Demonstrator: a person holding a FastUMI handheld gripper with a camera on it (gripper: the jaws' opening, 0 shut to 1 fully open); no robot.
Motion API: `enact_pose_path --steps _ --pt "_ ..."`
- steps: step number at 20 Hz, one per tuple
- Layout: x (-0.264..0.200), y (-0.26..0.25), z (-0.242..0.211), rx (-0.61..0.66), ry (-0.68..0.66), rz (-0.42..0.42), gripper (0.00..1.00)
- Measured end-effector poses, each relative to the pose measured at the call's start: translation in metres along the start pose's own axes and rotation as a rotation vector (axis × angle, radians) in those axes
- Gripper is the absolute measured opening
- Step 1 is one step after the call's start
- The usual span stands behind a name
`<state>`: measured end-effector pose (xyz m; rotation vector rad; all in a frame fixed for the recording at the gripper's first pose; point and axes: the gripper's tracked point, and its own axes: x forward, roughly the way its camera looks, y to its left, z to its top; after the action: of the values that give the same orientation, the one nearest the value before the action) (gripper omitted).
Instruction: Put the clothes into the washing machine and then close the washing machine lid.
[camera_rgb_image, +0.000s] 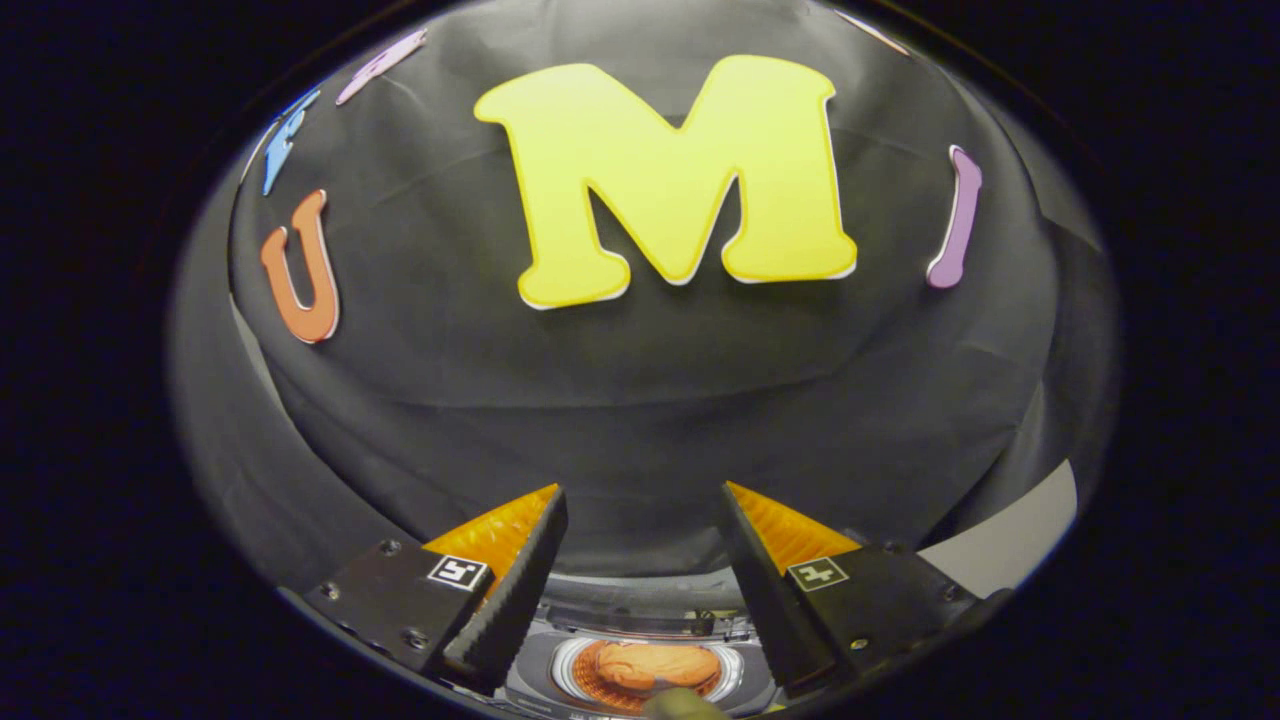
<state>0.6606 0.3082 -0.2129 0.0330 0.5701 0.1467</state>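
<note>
My gripper is open, its two fingers spread wide with nothing between them, pointing at the booth's black cloth wall. Far below, between the bases of the fingers, I see the top of the washing machine with its round drum opening. Orange clothes lie inside the drum. The lid looks raised at the back of the opening, but little of it shows. A small pale rounded thing sits at the near rim of the drum; I cannot tell what it is.
The black cloth wall hangs close behind the machine. A pale strip of surface shows to the right beyond the right finger.
</note>
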Motion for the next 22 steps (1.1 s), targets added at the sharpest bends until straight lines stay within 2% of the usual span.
enact_pose_path --steps 6,14,22 --pt "0.034 -0.004 -0.044 0.011 0.103 -0.041 0.94" --pt "0.046 -0.005 -0.090 0.008 0.189 -0.070 0.94" --pt "0.044 -0.007 -0.092 -0.003 0.141 -0.079 0.96"
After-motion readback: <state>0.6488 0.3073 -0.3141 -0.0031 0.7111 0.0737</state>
